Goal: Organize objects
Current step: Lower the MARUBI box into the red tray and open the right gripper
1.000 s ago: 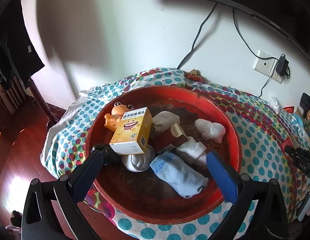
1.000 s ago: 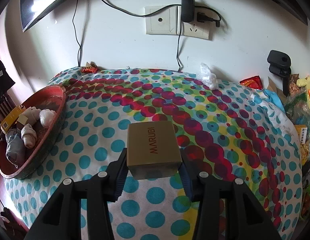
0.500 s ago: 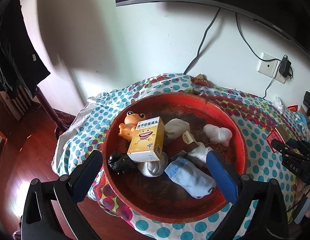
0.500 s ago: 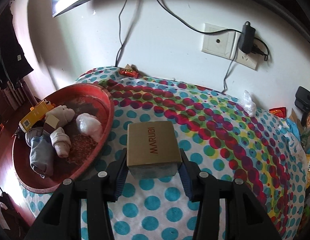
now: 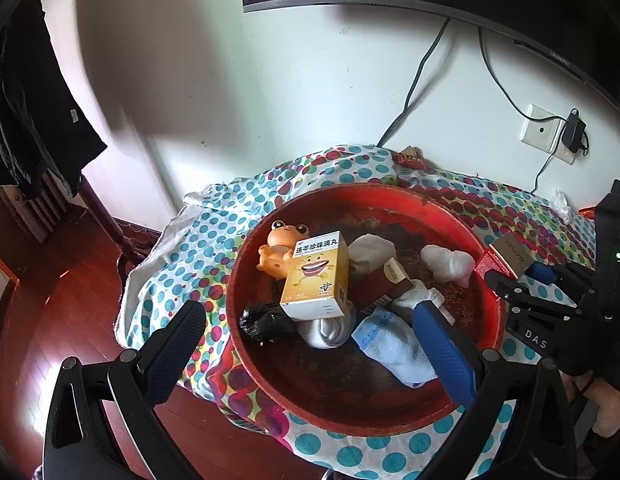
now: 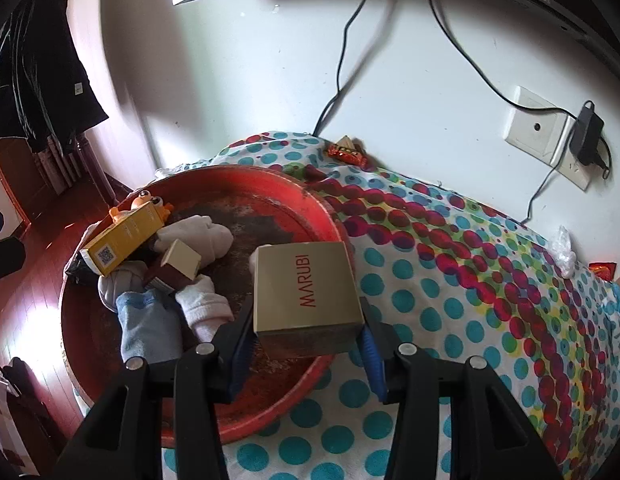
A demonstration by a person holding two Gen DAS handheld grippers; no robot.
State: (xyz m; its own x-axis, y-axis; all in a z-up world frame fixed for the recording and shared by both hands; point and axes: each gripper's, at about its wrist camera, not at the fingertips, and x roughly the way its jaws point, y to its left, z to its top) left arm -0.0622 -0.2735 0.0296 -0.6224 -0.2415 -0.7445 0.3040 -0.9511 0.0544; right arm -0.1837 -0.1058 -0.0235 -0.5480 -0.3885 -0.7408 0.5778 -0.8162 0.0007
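A red basin (image 5: pixel 350 192) (image 6: pixel 269 176) sits on the polka-dot cloth. It holds a yellow medicine box (image 5: pixel 316 280), an orange frog toy (image 5: pixel 279 246), a blue sock (image 5: pixel 394 348), white socks, a black bag (image 5: pixel 265 322) and a brown box (image 5: pixel 386 280). My left gripper (image 5: pixel 310 344) hangs open above the basin's near side, with nothing between its fingers. My right gripper (image 6: pixel 305 332) is shut on a gold MARUBI box (image 6: pixel 305 288) and holds it over the basin's right rim. In the left wrist view, that gold box (image 5: pixel 514 254) shows at the right.
The polka-dot cloth (image 6: pixel 470 280) stretches away to the right. A snack wrapper (image 6: pixel 346 152) lies by the wall. Cables and a wall socket (image 6: pixel 538 128) are behind, under a monitor. A wooden floor (image 5: pixel 49 300) drops off at the left, with dark clothes hanging there.
My right gripper has carried the gold box leftward across the cloth to the basin's rim. The left gripper has drawn back a little, so the basin looks smaller.
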